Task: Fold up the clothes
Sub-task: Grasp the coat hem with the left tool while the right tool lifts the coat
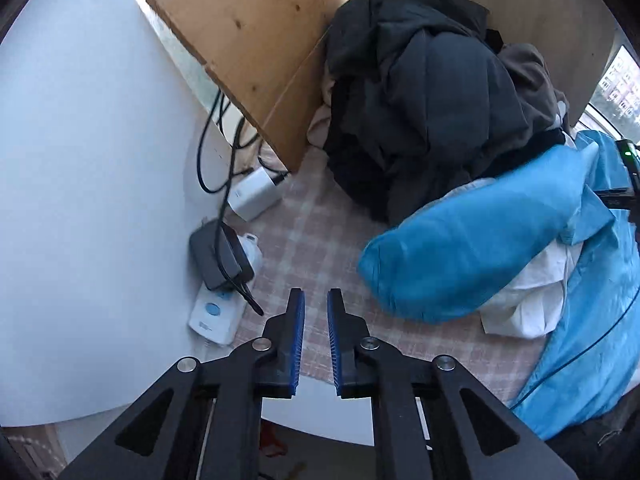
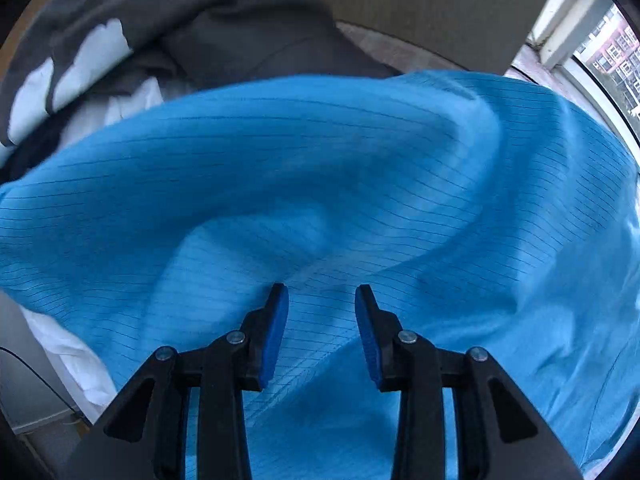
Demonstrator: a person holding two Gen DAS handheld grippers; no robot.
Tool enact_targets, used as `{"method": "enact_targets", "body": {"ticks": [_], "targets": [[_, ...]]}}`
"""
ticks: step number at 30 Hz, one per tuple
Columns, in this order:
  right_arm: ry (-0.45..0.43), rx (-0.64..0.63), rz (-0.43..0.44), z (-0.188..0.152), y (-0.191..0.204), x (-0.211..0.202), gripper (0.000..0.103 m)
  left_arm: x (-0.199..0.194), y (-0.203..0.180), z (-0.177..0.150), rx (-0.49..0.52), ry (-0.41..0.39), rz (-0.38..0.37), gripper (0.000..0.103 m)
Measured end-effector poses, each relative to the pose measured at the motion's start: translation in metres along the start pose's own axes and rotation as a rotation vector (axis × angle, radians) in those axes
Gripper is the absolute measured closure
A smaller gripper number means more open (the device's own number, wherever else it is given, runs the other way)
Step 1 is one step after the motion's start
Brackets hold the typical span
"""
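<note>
Two grippers: both hang over a checked tablecloth (image 1: 304,236) heaped with laundry, neither holding anything
Left gripper (image 1: 316,300): jaws parted by a narrow gap, nothing between the blue pads, poised above bare cloth near the table's front edge
Right gripper (image 2: 321,294): jaws spread wider, empty, tips close over the blue garment (image 2: 320,184); whether they touch it cannot be told
Blue garment: pinstriped fabric lying in broad rolling folds, filling most of the right wrist view; in the left wrist view it bulges as a rounded fold to the right of the left gripper, with its far side running off the table's right edge
White garment (image 1: 532,292): crumpled under and between the blue folds
Dark clothes pile (image 1: 420,92): grey and black pieces heaped at the back, leaning against a wooden board (image 1: 256,44)
Open room: a strip of bare tablecloth between the left gripper, the dark pile and the blue fold
Left margin: a white wall (image 1: 88,184) hems the table; a power strip (image 1: 218,312), a black adapter (image 1: 220,256) and a white charger (image 1: 254,194) with cables crowd that edge
Right margin: a window (image 2: 600,56) bounds the table's far side
</note>
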State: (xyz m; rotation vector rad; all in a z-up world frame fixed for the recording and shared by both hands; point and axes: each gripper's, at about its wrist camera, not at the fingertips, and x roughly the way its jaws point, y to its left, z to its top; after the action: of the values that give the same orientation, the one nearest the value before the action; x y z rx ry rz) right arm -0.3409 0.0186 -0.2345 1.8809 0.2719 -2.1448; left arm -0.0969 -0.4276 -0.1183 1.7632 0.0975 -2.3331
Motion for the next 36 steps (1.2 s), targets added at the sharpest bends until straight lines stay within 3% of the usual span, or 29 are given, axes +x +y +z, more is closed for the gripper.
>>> {"method": "enact_targets", "body": {"ticks": [2,4,6,9,11,14,16,20,24,28,31,36], "targets": [[-0.024,-0.023,-0.034,-0.001,0.013,-0.001,0.069,-0.006,-0.005,-0.012,0.022,-0.024,-0.029,0.092],[-0.113,-0.061,0.006,-0.012,0.034,-0.03,0.069,-0.012,-0.016,-0.024,0.06,-0.054,-0.061,0.092],[-0.174,-0.11,0.133,-0.027,0.061,-0.063,0.069,-0.014,-0.039,-0.033,0.119,-0.083,-0.1,0.092],[-0.178,-0.199,0.356,-0.039,0.115,-0.091,0.068,-0.012,-0.071,-0.039,0.18,-0.13,-0.152,0.089],[-0.188,-0.27,0.344,-0.036,0.154,-0.095,0.068,-0.007,-0.096,-0.039,0.224,-0.165,-0.163,0.089],[-0.196,-0.327,0.234,-0.025,0.193,-0.087,0.068,0.007,-0.138,-0.038,0.309,-0.22,-0.093,0.084],[-0.155,-0.312,0.257,-0.02,0.204,-0.079,0.068,0.015,-0.165,-0.036,0.365,-0.24,-0.081,0.081],[-0.118,-0.248,0.317,-0.007,0.2,-0.071,0.068,0.026,-0.2,-0.027,0.438,-0.277,-0.028,0.075],[-0.12,-0.22,0.353,-0.002,0.194,-0.073,0.068,0.027,-0.183,-0.009,0.387,-0.262,-0.031,0.075],[-0.139,-0.202,0.36,-0.002,0.177,-0.08,0.068,0.028,-0.162,0.009,0.329,-0.238,-0.046,0.101],[-0.153,-0.182,0.358,-0.003,0.158,-0.086,0.068,0.012,-0.146,0.021,0.337,-0.265,-0.003,0.102],[-0.164,-0.115,0.21,-0.012,0.081,-0.088,0.068,-0.047,-0.111,0.071,0.273,-0.324,-0.021,0.102]]}}
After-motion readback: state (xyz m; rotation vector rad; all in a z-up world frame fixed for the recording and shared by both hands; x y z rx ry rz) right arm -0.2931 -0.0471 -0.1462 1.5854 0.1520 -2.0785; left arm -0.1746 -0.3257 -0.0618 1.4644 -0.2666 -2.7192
